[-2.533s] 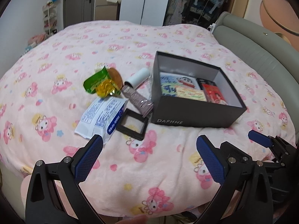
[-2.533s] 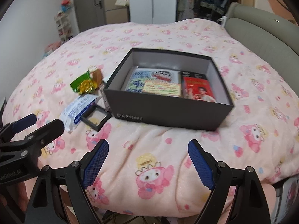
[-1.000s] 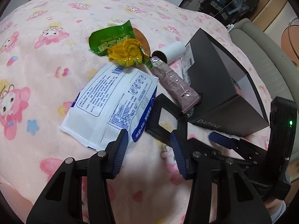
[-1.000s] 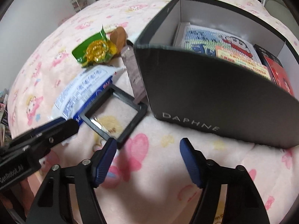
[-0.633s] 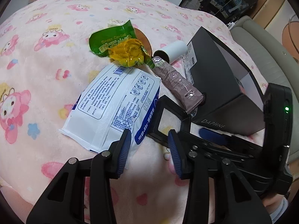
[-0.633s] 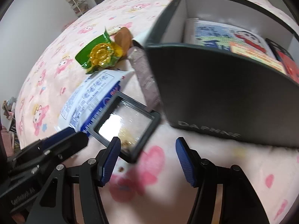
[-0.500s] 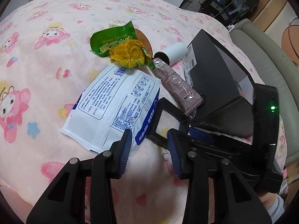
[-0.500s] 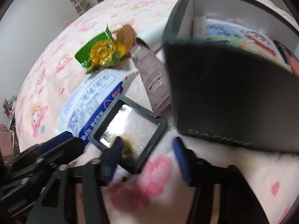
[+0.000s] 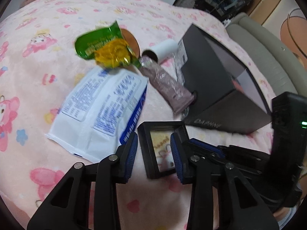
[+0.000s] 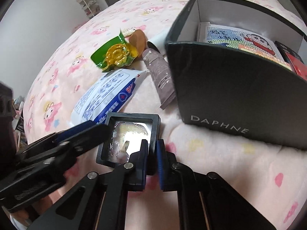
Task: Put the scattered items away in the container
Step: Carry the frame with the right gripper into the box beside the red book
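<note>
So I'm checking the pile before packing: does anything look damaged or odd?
Nothing looks damaged. The green snack wrapper is crumpled, and the mauve tube lies wedged against the black box. The right tongs are shut on the black frame.

Motion is blurring the green snack packet [image 9: 97, 43] in the left view. The box [image 10: 239, 94] is hiding the tube's [image 10: 162, 76] end; the frame edge is cutting the box off.

I see a pink cartoon-print bedspread [image 9: 48, 28] filling the frame, a grey-green padded headboard [image 9: 268, 44] upper right, and a plain white wall [image 10: 38, 19] upper left.
</note>
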